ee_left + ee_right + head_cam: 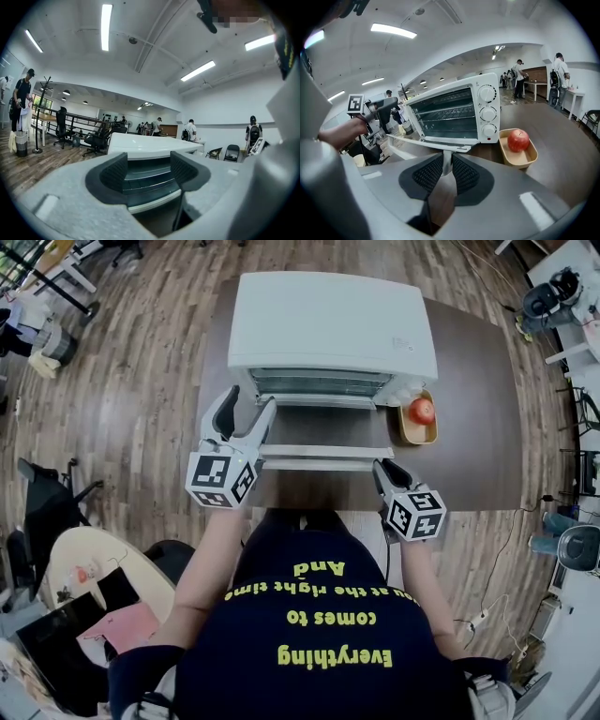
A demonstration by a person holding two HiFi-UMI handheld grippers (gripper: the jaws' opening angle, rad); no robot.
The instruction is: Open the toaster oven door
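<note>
Head view: the white toaster oven [333,329] sits in the middle of the table [469,409], by its far edge. Its door [328,427] lies flat open toward the near edge. Left gripper view: the left gripper [148,171] has its 2 jaws apart with nothing in them. Right gripper view: the right gripper [446,171] squeezes the door handle [446,157] tight.

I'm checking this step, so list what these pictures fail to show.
Head view: toaster oven interior, mostly hidden under its own top.
Right gripper view: dial markings, too small to read.
Right gripper view: door handle, covered where the right gripper clamps it.
Left gripper view: oven's lower front, behind the left gripper.
</note>
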